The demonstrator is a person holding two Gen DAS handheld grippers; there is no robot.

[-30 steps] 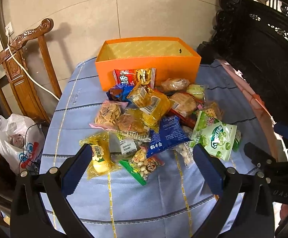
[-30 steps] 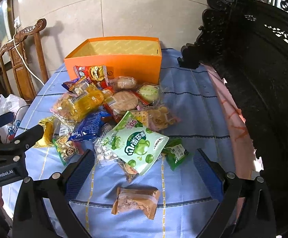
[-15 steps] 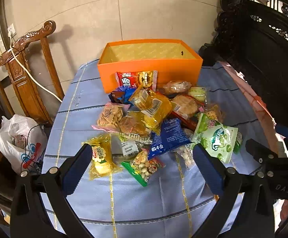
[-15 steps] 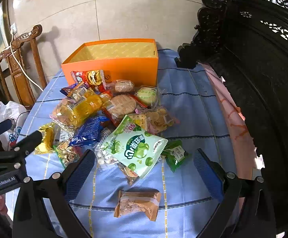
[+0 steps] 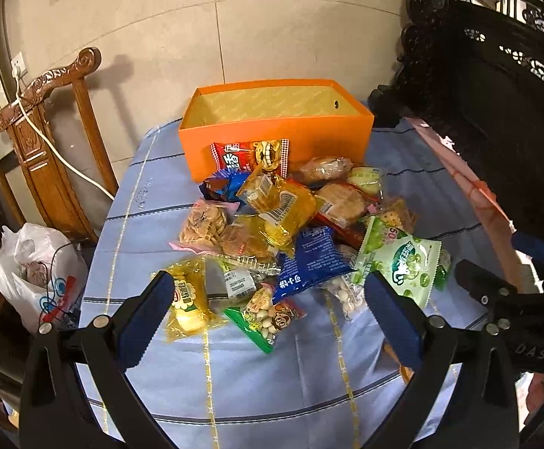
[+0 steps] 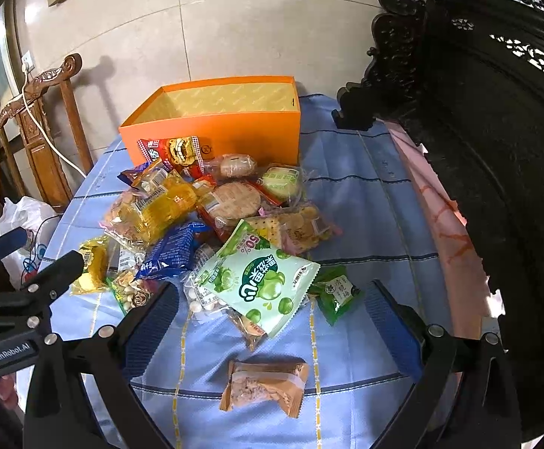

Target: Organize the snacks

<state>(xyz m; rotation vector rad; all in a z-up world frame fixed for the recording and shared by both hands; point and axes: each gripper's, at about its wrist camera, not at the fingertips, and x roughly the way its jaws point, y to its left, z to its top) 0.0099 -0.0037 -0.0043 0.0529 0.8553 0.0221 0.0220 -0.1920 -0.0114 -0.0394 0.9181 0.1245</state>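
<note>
A pile of snack packets (image 5: 279,220) lies on a blue-clothed table (image 5: 257,385) in front of an open, empty orange box (image 5: 275,127). The pile (image 6: 212,217) and the box (image 6: 215,131) also show in the right wrist view. My left gripper (image 5: 268,318) is open and empty, above the near side of the pile, over a yellow packet (image 5: 187,303) and a green peanut packet (image 5: 268,316). My right gripper (image 6: 272,329) is open and empty, above a large green candy bag (image 6: 260,280) and a lone brown packet (image 6: 264,379).
A carved wooden chair (image 5: 43,142) and a white plastic bag (image 5: 36,273) stand to the left of the table. Dark carved furniture (image 6: 496,149) crowds the right side. A small green packet (image 6: 337,295) lies right of the candy bag.
Both grippers have drawn back and risen slightly, so the pile and box sit lower and smaller in view. Both stay open.
</note>
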